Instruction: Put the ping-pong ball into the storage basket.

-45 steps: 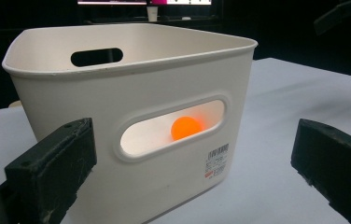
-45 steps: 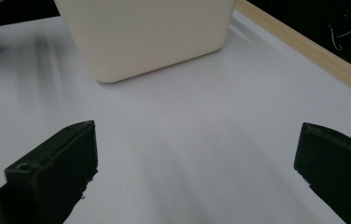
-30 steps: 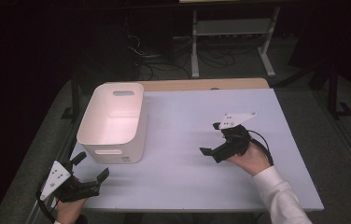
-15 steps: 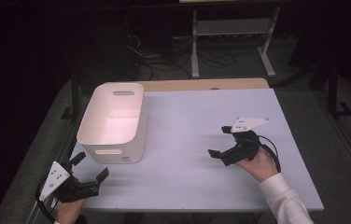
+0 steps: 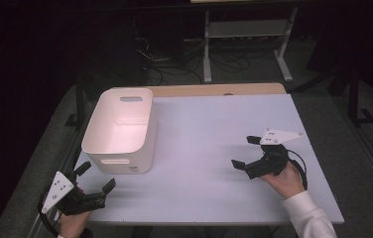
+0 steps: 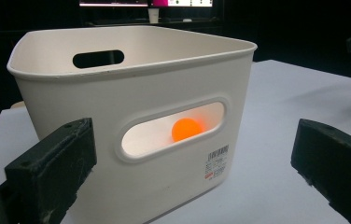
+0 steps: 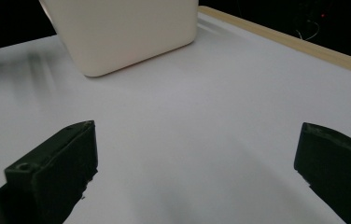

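Two tools spread wide, left tool [image 6: 192, 186], right tool [image 7: 192, 186], white bin [image 6: 131, 107], unreadable barcode sticker [image 6: 216, 164], orange ball [image 6: 186, 129] inside

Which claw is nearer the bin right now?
Left. The left claw sits open just off the near end of the bin, facing its handle slot. The right claw, also open, is across the table to the bin's right, farther off.

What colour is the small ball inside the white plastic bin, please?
Bright orange ball, seen best through the bin's handle slot in the left gripper view.
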A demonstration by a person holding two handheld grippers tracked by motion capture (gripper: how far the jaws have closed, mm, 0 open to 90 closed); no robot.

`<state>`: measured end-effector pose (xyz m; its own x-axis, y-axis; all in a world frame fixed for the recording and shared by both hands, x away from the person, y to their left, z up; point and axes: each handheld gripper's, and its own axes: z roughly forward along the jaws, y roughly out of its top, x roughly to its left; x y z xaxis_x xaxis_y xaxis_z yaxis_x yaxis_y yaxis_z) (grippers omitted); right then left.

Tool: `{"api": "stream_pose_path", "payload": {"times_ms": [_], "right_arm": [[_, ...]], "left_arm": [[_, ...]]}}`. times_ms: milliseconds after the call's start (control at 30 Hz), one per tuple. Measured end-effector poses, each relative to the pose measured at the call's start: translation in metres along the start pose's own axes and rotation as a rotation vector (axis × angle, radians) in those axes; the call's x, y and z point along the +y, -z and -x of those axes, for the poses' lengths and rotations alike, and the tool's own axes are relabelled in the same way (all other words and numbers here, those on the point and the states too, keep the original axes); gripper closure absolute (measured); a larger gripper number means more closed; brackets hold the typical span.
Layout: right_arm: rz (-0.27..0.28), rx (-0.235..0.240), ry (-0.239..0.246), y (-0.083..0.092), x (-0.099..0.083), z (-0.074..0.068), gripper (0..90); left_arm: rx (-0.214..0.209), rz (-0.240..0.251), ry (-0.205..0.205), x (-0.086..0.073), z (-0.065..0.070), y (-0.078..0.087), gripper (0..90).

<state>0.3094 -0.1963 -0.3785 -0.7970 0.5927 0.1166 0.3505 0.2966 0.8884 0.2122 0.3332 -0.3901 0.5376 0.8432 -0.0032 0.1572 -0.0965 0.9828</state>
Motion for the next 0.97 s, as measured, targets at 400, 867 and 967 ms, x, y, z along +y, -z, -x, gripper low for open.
{"api": "stream_pose_path", "payload": {"times_ms": [400,867,967], "right_arm": [[0.038,-0.053,-0.045,0.021,-0.023,0.009,0.0],[0.063,-0.107,-0.065,0.032,-0.039,0.011,0.0],[0.070,-0.109,-0.069,0.032,-0.041,0.010,0.0]], "left_arm": [[-0.003,-0.001,0.000,0.000,0.000,0.000,0.0],[-0.011,0.013,0.008,0.000,0.001,0.000,0.0],[-0.016,0.013,0.009,0.001,0.001,0.000,0.0]]}}
